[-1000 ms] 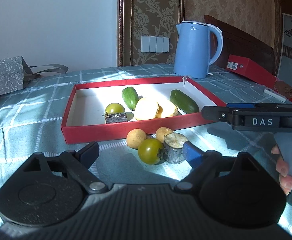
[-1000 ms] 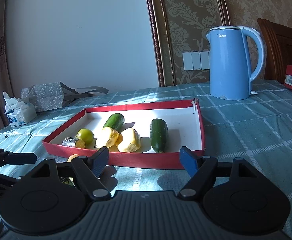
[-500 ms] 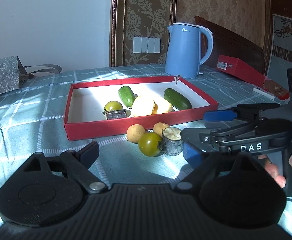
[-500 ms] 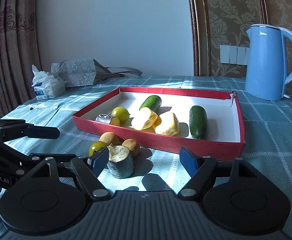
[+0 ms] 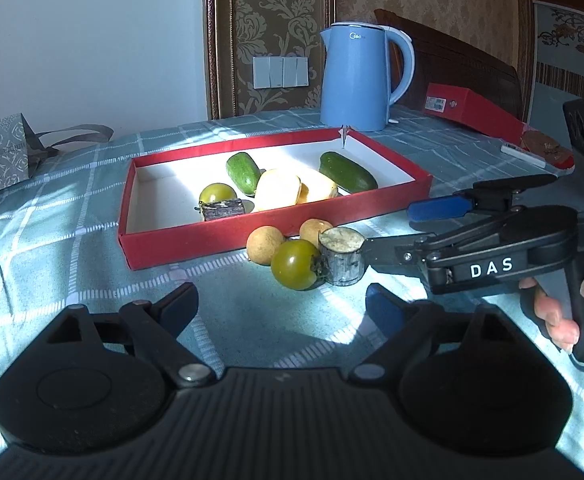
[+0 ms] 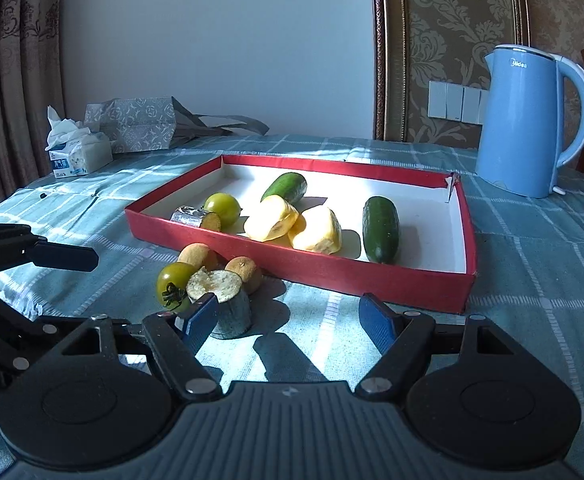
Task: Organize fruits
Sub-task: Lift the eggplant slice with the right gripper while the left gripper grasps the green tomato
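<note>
— Grey stump of cut cane first: where does it stand?

— On the checked cloth in front of the red tray, upright, touching a green tomato, with two brown round fruits just behind. None of the four is in the tray yet.

— And inside the tray?

— Two cucumbers, two yellow pieces, another green tomato and a second cane piece.

— What has changed in the last moment?

— The right gripper has swung round towards the loose pile. A second ago its view held mostly the tray; now the cane stump sits just past its left finger. From the left wrist view, one finger reaches right up to the stump's side; I can't tell whether it touches.

— Is it holding anything?

— No. Its jaws stand apart with nothing gripped, and the stump is not between them. The left gripper is also spread wide and empty, waiting short of the pile.

— Meaning?

— I'd say the right side is lining up to take the cane stump, but it needs shifting left to straddle it. Closing carelessly could nudge the tomato away.

— Anything else nearby?

— A blue kettle behind the tray, a tissue pack and a patterned bag far left.
</note>
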The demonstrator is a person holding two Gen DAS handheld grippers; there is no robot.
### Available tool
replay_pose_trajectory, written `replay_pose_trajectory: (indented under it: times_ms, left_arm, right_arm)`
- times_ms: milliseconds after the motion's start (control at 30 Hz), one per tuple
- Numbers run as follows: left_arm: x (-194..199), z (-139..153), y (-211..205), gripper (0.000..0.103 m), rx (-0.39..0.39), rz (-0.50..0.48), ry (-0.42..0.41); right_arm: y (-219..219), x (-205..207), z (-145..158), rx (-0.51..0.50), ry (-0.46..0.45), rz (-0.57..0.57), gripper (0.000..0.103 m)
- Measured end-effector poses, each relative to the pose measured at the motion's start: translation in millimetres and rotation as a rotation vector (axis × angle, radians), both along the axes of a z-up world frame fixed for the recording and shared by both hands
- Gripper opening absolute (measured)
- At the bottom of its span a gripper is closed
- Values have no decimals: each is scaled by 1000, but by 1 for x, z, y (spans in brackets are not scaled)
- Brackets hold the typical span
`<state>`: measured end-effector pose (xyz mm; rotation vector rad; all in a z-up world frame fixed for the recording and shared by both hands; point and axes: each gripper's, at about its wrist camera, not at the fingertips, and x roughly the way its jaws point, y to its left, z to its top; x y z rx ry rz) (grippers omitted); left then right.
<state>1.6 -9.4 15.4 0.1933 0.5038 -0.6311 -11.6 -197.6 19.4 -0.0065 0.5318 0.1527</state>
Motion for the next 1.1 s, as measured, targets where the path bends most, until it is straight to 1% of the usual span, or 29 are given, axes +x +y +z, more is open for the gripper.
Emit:
replay_pose_trajectory:
  times_ms: [67, 167, 300, 367, 467, 500, 567, 633, 667, 733, 800, 833, 900, 967, 1100]
  left_arm:
    - [0, 1, 3, 89, -15, 4, 1]
    - [4, 1, 6, 89, -28, 27, 17]
    - [8, 0, 8, 89, -15, 69, 18]
    - [9, 2, 11, 89, -41, 55, 31]
    - [10, 3, 9, 89, -55, 43, 39]
    - [11, 3, 7, 89, -58, 38, 45]
    - [13, 4, 1, 89, -63, 36, 59]
    - [16, 4, -6, 89, -78, 46, 81]
    - [18, 5, -10, 89, -97, 57, 104]
    - [23, 4, -17, 89, -114, 99, 134]
    - [26, 2, -24, 89, -100, 144, 138]
    - [26, 1, -26, 86, -92, 167, 131]
    - [25, 1, -28, 84, -80, 197, 108]
    - [26, 1, -29, 79, -68, 224, 98]
    - [32, -4, -36, 70, -33, 228, 129]
  right_arm:
    - [8, -1, 0, -5, 5, 43, 77]
    - [26, -3, 0, -82, -25, 56, 77]
    - [36, 6, 0, -124, -28, 18, 77]
    - [36, 7, 0, -136, -29, 3, 78]
    - [28, 2, 1, -170, -62, -80, 78]
    - [24, 1, 1, -165, -67, -104, 78]
    - [12, -1, 3, -109, -68, -118, 78]
    - [1, -4, 8, -37, -88, -131, 78]
    - [-5, -6, 10, -17, -108, -151, 78]
    - [-14, -11, 14, 3, -143, -200, 78]
    - [-23, -13, 16, 46, -157, -215, 78]
    - [-27, -14, 16, 70, -155, -214, 78]
    - [-30, -13, 17, 87, -151, -217, 78]
    - [-29, -12, 17, 84, -155, -214, 78]
    - [-25, -13, 17, 71, -167, -206, 78]
